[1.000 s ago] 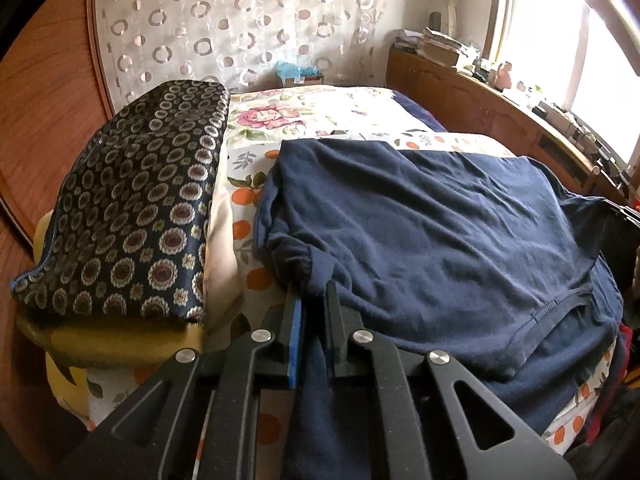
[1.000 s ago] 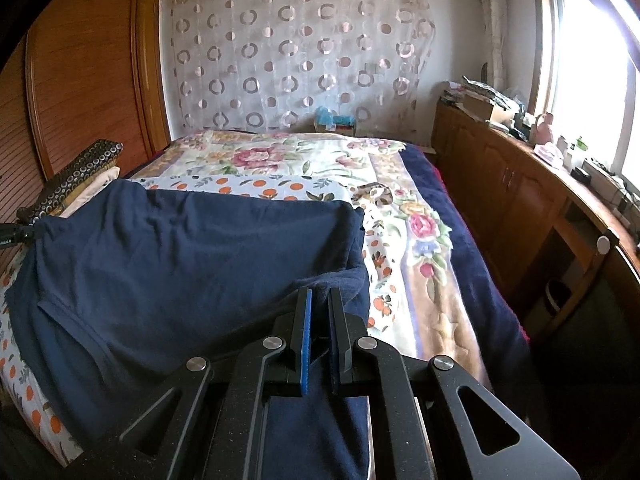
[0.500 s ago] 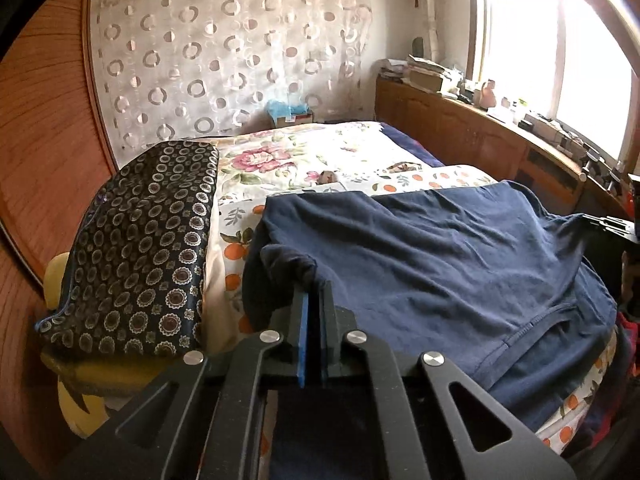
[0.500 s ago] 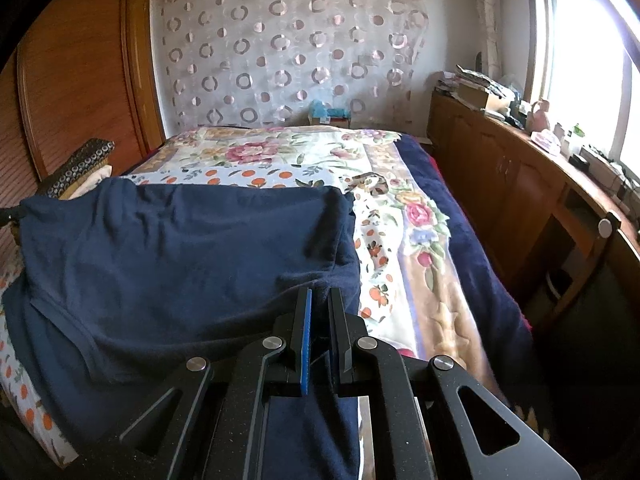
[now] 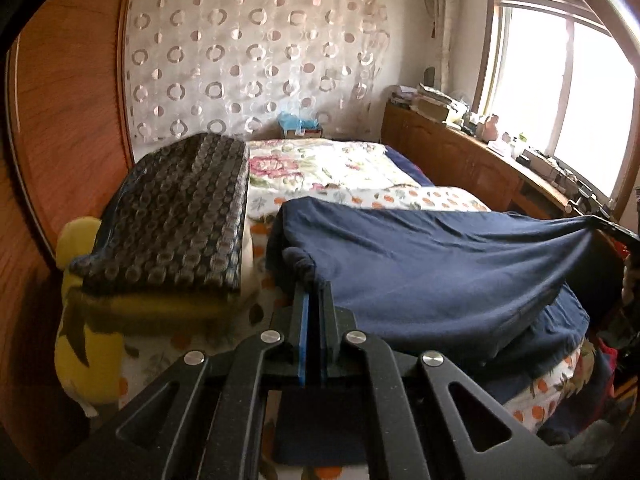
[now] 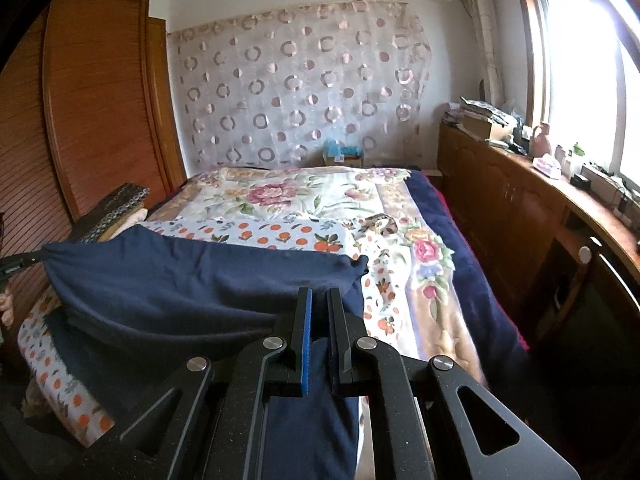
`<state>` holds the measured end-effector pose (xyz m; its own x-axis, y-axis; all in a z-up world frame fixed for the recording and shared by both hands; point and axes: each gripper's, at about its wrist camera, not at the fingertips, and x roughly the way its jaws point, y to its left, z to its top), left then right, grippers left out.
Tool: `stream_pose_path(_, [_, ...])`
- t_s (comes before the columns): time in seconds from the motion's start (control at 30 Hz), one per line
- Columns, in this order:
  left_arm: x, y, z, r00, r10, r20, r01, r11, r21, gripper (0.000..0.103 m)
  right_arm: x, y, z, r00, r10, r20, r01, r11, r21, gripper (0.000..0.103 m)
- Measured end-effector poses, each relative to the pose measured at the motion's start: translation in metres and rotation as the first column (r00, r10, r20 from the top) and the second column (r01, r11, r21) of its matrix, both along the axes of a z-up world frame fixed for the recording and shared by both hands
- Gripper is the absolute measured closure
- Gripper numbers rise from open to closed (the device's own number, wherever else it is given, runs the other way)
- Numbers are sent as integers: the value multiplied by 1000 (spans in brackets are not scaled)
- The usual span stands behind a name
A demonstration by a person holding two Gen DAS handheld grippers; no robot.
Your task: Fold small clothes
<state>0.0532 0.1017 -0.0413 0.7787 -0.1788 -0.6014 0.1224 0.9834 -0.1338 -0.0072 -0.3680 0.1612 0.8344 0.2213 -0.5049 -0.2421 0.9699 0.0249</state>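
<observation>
- The left tongs [image 5: 315, 300] are clamped on a bunched corner of the navy garment [image 5: 432, 264]; the cloth fills the narrow gap between the jaws and hangs below them.
- From the left tongs the garment runs off to the right, its held edge pulled into a taut line that ends at the far tongs, seen at the right rim of the left wrist view.
- Left of the left tongs, clear of the garment, a patterned cushion [image 5: 180, 216] lies on the bed [image 5: 340, 168].
- The right tongs [image 6: 318, 300] are likewise closed on the garment's [image 6: 192, 280] other corner, with navy cloth pinched between the jaws and trailing down beneath.
- From the right tongs the cloth stretches leftward, so the long axis lies across the near end of the bed, from one hand to the other.
- Below the lifted edge a lower layer rests on the bed; the flowered cover ahead of both tongs is bare.
- Judgement: each hand holds one end, so neither is nearer; the fold likely calls for carrying the taut edge forward evenly.
</observation>
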Motion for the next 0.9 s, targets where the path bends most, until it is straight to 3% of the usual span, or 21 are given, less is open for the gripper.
stream_pose_path(0.27, [-18,7,-25,998,14,-59,-15,1000,-18,99,-23,-10,-21,997,-4,-80,3,1000,-16,96])
stream_pose_path(0.5, [-15,0,-46,994,24,-102,-22,999,26,98,-10,-4,-58,987,-37,-157,28,998,-62,96])
stream_pose_path(0.6, [-17,-2,-48,993,4,-115,-2,1000,18,98,0,2,-53,986,-52,-161,41,997,-69,96])
stream_pose_path(0.63, [-18,-3,-47,993,-2,-119,4,1000,13,93,3,4,-50,986,-54,-159,43,996,-76,91])
stream_pose_path(0.7, [-23,-5,-44,994,-2,-106,4,1000,18,71,-1,6,-45,987,-68,-146,55,994,-94,85])
stream_pose_path(0.73, [-26,-6,-43,995,-1,-96,3,1000,19,56,0,6,-42,987,-77,-140,63,993,-102,75])
stream_pose_path(0.77, [-28,-6,-41,996,-2,-90,3,1000,17,48,-2,7,-41,988,-82,-133,68,992,-103,68])
stream_pose_path(0.8, [-28,-6,-40,996,-3,-87,4,1000,11,44,-5,8,-40,989,-79,-122,67,993,-96,56])
stream_pose_path(0.83, [-29,-7,-40,996,-3,-86,3,1000,9,37,-6,9,-37,991,-74,-113,64,994,-89,51])
stream_pose_path(0.9, [-28,-8,-40,996,0,-86,1,1000,19,35,-13,12,-42,993,-68,-101,59,994,-87,48])
